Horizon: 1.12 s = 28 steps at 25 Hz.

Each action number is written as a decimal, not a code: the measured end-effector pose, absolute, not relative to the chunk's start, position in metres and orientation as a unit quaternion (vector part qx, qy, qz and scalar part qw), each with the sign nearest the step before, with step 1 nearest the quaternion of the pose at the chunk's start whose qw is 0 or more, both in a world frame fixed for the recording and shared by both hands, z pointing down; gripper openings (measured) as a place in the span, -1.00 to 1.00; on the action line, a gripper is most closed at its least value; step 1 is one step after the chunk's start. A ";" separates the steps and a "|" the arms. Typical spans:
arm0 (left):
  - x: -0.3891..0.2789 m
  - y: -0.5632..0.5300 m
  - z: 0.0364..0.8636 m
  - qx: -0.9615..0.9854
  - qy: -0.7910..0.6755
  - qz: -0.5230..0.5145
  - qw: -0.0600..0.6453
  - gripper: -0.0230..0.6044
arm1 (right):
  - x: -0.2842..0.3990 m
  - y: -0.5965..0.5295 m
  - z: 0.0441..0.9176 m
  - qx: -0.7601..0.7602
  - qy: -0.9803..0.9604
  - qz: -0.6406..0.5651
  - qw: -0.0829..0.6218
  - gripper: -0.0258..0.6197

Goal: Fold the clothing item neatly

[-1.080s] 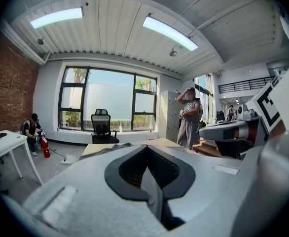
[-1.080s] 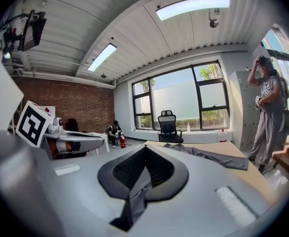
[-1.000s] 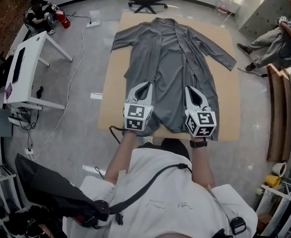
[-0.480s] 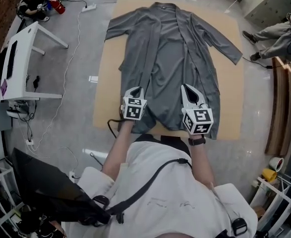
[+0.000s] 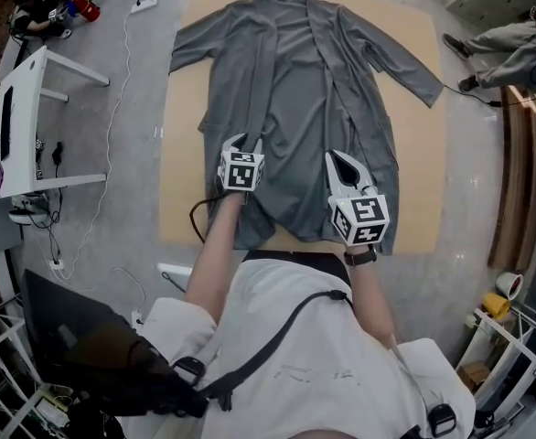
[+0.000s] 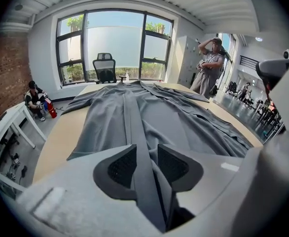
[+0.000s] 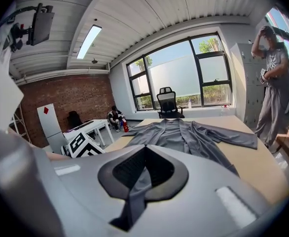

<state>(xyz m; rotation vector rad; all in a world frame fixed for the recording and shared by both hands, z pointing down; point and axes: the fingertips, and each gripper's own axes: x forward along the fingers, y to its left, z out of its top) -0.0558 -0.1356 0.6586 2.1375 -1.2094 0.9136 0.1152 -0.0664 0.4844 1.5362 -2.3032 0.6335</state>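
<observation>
A long grey cardigan lies flat and open on the tan table, collar far, hem near me. My left gripper hangs low over its lower left front. Its jaws have just been opening and now stand apart. In the left gripper view the cardigan's front band runs through the gap of the left gripper, and the pads do not press on it. My right gripper is shut over the lower right front. In the right gripper view the right gripper has its tips together, with grey cloth beyond.
A white desk stands on the floor to the left, with a cable beside it. One person sits at the far left and another at the far right. Wooden boards line the right side. An office chair stands past the table's far end.
Both grippers have sunk toward the cardigan's lower part, the left one much more and tipped further down. The left jaws have come apart. The right jaws stay shut.
</observation>
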 end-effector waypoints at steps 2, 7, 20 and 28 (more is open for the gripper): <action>-0.052 -0.149 0.665 0.786 -0.446 0.340 0.261 -0.44 | 0.121 -0.071 0.487 0.537 -0.799 0.225 0.152 -0.91; -0.042 -0.177 0.686 0.783 -0.431 0.363 0.265 -0.43 | 0.137 -0.086 0.495 0.546 -0.790 0.233 0.154 -0.91; -0.036 -0.181 0.716 0.762 -0.406 0.429 0.265 -0.59 | 0.201 -0.098 0.537 0.588 -0.744 0.259 0.183 -0.91; -0.039 -0.179 0.716 0.753 -0.417 0.427 0.276 -0.91 | 0.222 -0.100 0.552 0.597 -0.732 0.264 0.197 -0.90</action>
